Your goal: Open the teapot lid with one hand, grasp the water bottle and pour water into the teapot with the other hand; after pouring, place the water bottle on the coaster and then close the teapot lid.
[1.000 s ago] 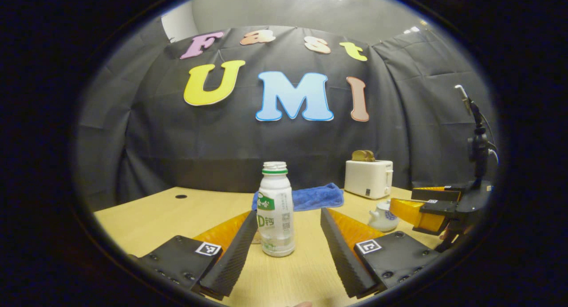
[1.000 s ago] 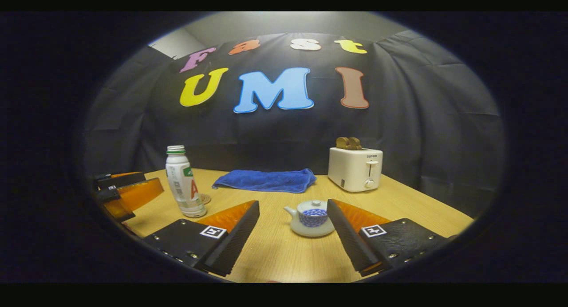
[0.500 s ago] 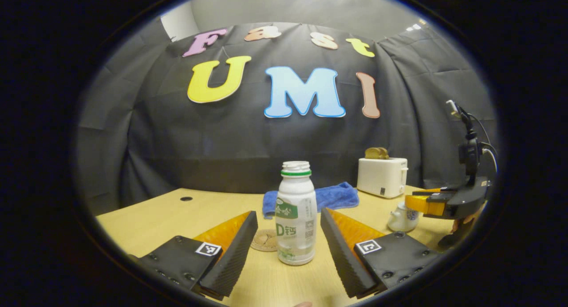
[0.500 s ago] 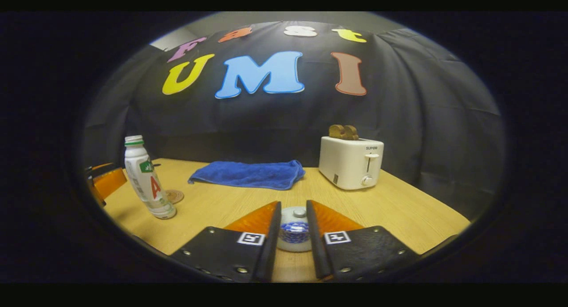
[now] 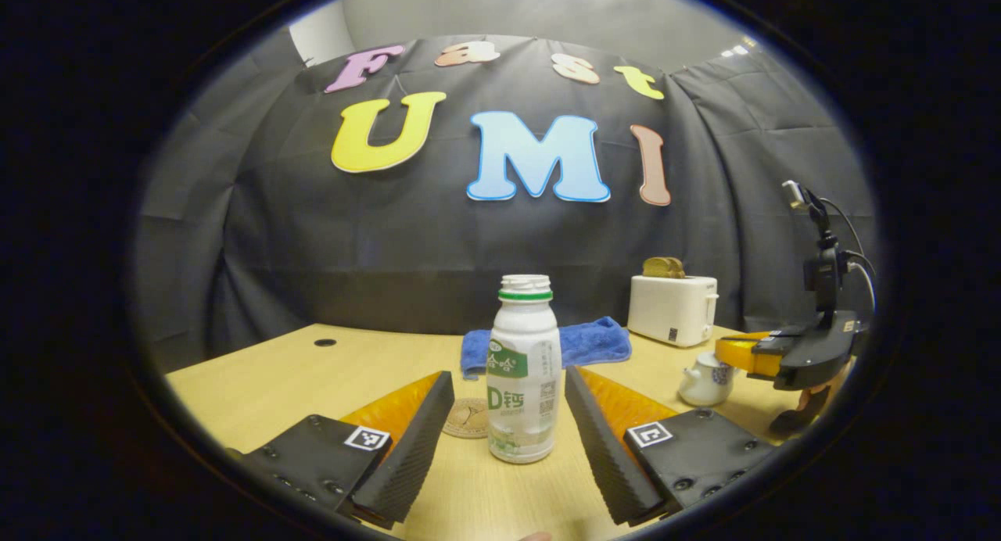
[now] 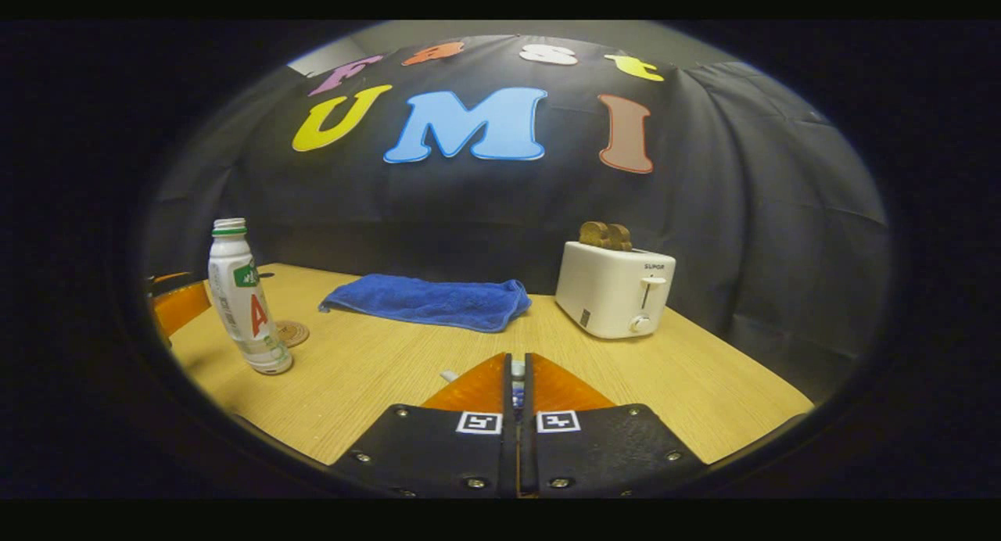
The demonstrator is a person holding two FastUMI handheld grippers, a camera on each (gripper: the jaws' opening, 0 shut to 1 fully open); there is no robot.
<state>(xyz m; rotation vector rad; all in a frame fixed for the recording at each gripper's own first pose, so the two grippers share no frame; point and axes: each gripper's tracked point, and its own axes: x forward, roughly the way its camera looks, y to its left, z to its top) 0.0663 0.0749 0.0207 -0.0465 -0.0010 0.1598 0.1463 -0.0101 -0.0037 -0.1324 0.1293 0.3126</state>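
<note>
Standing upright on the surface (image 5: 258, 369), the water bottle (image 5: 522, 369) sits between the left gripper (image 5: 508, 416)'s released jaws, neither touching it, lined up for a grasp. Just behind the bottle lies the coaster (image 5: 468, 417), its later resting spot. Right of the bottle, the teapot (image 5: 704, 378) has the right gripper (image 6: 516, 381) clenched over it, apparently pinching the lid knob for lifting, though the knob is hidden.

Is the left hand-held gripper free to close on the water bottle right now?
Probably yes. The water bottle stands upright between the open fingers of the left hand-held gripper, nothing between them. The coaster lies beside and behind it, out of the closing path.
</note>
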